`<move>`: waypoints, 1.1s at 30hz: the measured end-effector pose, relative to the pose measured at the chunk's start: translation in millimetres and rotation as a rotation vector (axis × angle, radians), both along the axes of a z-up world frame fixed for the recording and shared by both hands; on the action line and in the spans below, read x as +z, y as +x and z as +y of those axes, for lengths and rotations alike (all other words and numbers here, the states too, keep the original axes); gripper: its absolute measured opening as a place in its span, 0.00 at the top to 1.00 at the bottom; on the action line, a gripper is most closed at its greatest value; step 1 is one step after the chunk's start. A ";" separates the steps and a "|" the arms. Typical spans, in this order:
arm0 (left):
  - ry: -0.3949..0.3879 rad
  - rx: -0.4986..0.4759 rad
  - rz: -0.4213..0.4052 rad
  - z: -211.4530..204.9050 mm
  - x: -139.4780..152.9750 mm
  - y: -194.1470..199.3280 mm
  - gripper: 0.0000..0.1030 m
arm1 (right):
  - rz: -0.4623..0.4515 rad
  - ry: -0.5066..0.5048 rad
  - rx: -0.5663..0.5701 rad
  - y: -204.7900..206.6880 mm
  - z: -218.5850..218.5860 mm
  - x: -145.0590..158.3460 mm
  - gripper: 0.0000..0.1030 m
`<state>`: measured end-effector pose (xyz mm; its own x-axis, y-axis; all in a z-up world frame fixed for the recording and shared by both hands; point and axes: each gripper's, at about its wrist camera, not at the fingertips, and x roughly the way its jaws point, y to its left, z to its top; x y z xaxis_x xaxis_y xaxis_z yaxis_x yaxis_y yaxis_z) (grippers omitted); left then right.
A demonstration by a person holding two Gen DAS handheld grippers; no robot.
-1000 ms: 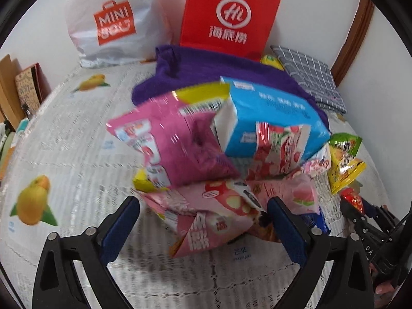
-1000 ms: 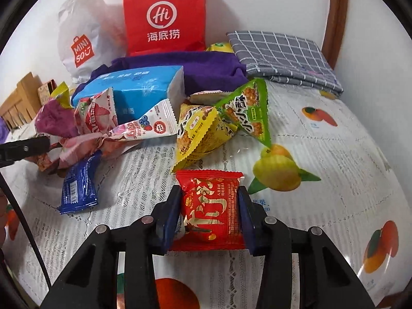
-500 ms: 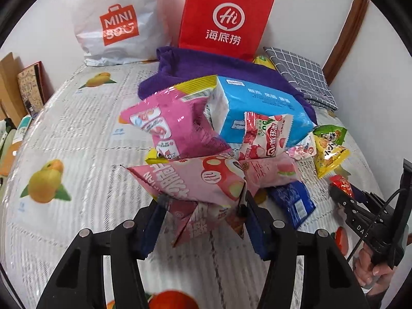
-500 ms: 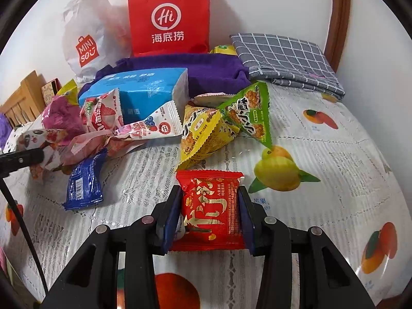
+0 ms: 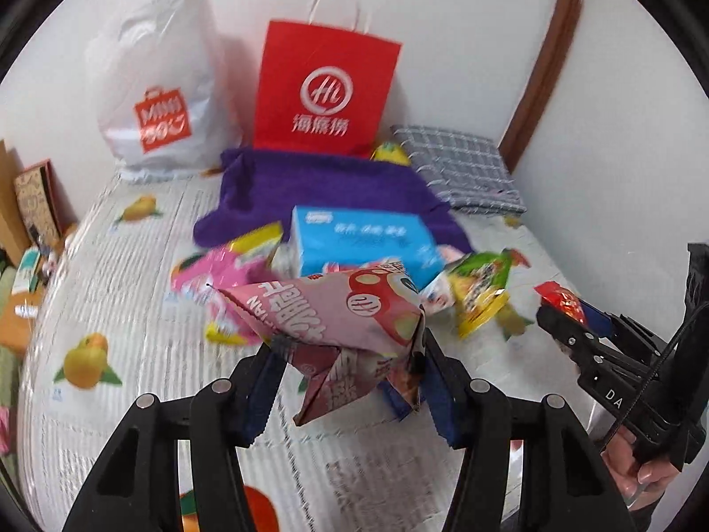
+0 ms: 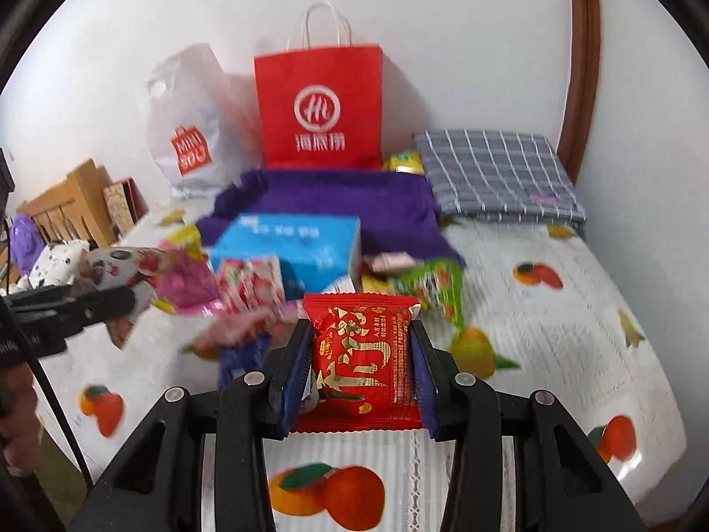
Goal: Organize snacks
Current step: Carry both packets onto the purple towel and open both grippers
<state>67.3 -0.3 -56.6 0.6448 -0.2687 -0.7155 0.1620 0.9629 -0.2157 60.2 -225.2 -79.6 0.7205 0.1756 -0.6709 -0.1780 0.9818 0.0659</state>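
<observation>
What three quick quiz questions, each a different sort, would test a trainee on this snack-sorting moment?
1. True or false: the left hand-held gripper is shut on a blue packet.
2. Which packet does the right hand-held gripper hold? A) green triangular packet B) red packet C) blue box
3. Fill in: the red paper bag stands against the wall behind a ______ cloth.

Key: 1 false, it grips the pink packet. 2 B. 3 purple.
</observation>
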 end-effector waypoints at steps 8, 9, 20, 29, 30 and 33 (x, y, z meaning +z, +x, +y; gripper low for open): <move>0.011 -0.032 -0.042 -15.0 31.5 27.2 0.46 | -0.004 0.023 0.028 24.6 4.7 31.2 0.59; 0.014 -0.038 -0.045 -16.6 34.6 32.6 0.46 | -0.001 0.022 0.032 29.7 5.8 33.5 0.59; 0.037 -0.047 -0.064 -19.5 55.7 97.2 0.46 | -0.038 0.009 0.095 103.2 27.2 58.8 0.59; 0.058 -0.054 -0.059 -13.5 53.9 151.3 0.46 | -0.041 0.046 0.112 175.7 33.1 65.2 0.59; 0.057 -0.052 -0.056 -11.6 53.2 155.9 0.46 | -0.041 0.043 0.112 183.3 33.6 64.9 0.59; 0.057 -0.035 -0.044 -3.3 48.4 172.8 0.46 | -0.033 0.047 0.118 206.8 33.2 63.1 0.59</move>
